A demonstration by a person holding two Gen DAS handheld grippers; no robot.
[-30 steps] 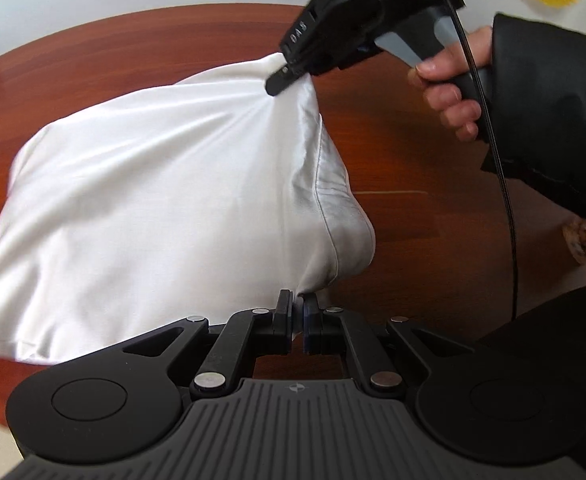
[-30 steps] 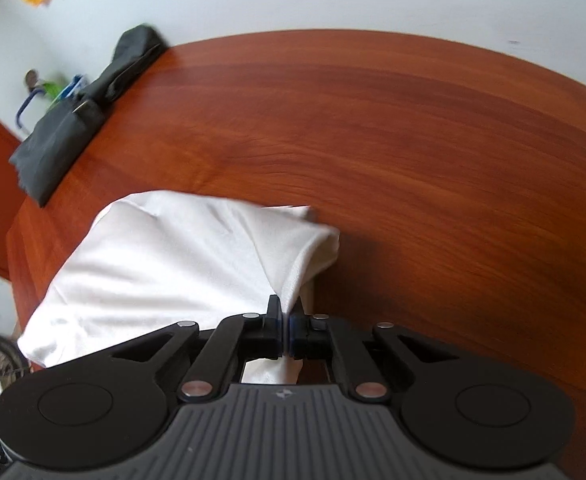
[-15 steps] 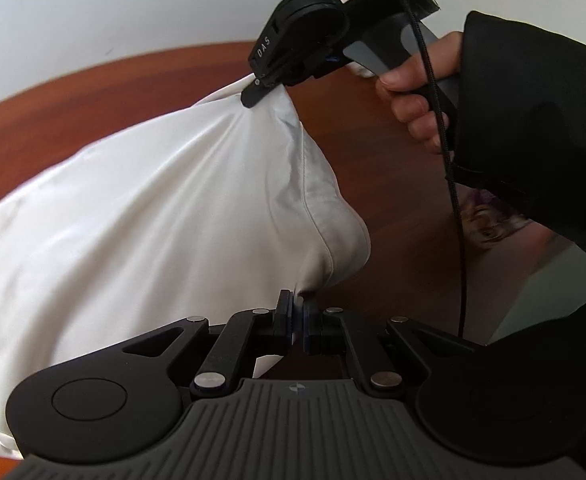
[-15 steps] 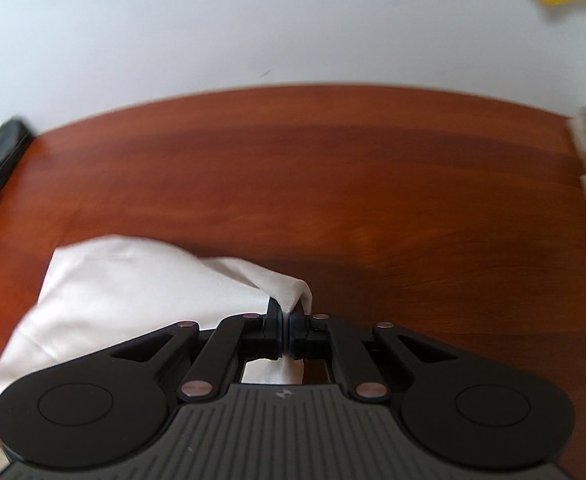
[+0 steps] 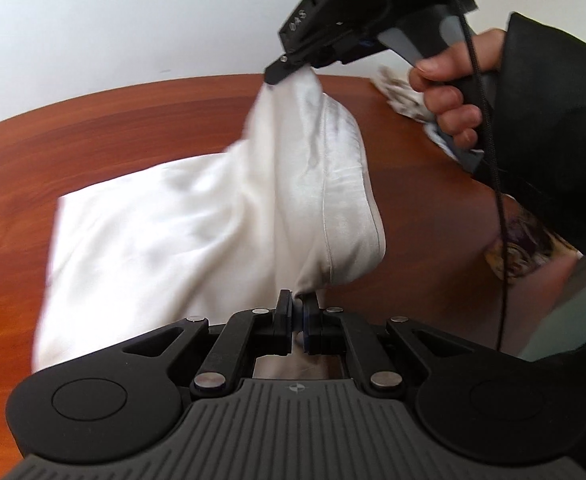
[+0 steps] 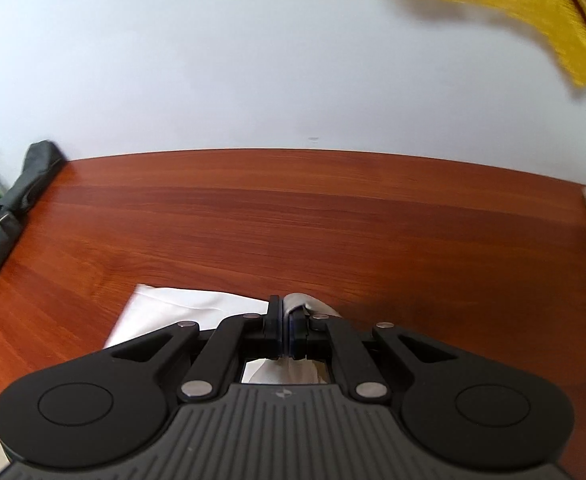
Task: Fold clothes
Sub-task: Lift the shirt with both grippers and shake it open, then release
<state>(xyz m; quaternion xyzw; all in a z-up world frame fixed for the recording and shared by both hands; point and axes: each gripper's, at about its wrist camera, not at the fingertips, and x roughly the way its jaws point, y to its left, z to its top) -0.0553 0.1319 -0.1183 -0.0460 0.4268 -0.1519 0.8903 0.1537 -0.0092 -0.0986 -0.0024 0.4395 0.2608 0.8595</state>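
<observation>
Both grippers have risen, lifting the white cloth (image 5: 221, 216) off the bench (image 6: 293, 216). Left gripper (image 5: 297, 312) and right gripper (image 6: 284, 322) jaws clenched on its edge.

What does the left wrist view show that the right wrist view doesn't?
Only the left wrist view shows the right gripper from outside, shut on a corner of the white cloth, the hand and black sleeve holding it, and the cloth's raised span between the two grippers. Only the right wrist view shows the dark bag at the table's far left edge and most of the bare table. Both show the cloth, the table, the white wall and a gripper shut on the cloth; the left gripper pinches the nearer corner.
</observation>
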